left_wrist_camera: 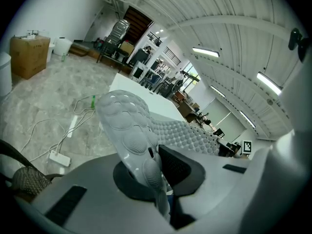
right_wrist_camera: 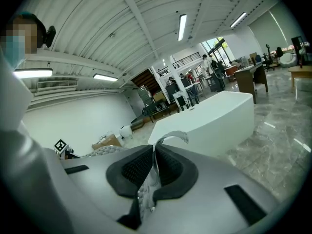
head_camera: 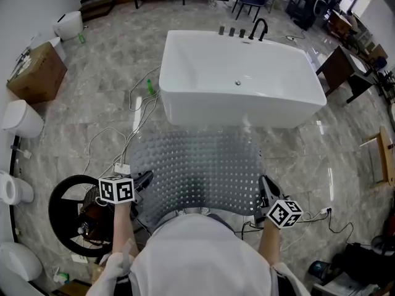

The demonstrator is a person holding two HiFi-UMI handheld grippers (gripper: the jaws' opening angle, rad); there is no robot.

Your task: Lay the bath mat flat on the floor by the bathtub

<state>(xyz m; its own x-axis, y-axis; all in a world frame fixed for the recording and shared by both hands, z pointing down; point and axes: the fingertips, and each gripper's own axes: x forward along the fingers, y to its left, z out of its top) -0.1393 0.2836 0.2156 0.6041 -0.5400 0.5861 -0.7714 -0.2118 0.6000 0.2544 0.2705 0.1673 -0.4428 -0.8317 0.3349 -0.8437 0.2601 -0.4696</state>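
Observation:
A translucent grey bath mat (head_camera: 196,170) with rows of bumps hangs spread between my two grippers, in front of the white bathtub (head_camera: 237,79). My left gripper (head_camera: 145,182) is shut on the mat's near left corner; in the left gripper view the bath mat (left_wrist_camera: 127,126) curls up from between the jaws. My right gripper (head_camera: 265,190) is shut on the near right corner, and in the right gripper view a thin edge of the bath mat (right_wrist_camera: 155,172) sticks up between the jaws. The mat's far edge lies near the tub's base.
White cables and a power strip (head_camera: 121,169) trail on the marble floor left of the mat. A black round stool (head_camera: 77,211) stands at my left. A cardboard box (head_camera: 37,73) and toilets (head_camera: 21,119) line the left wall. More cables (head_camera: 321,214) lie right.

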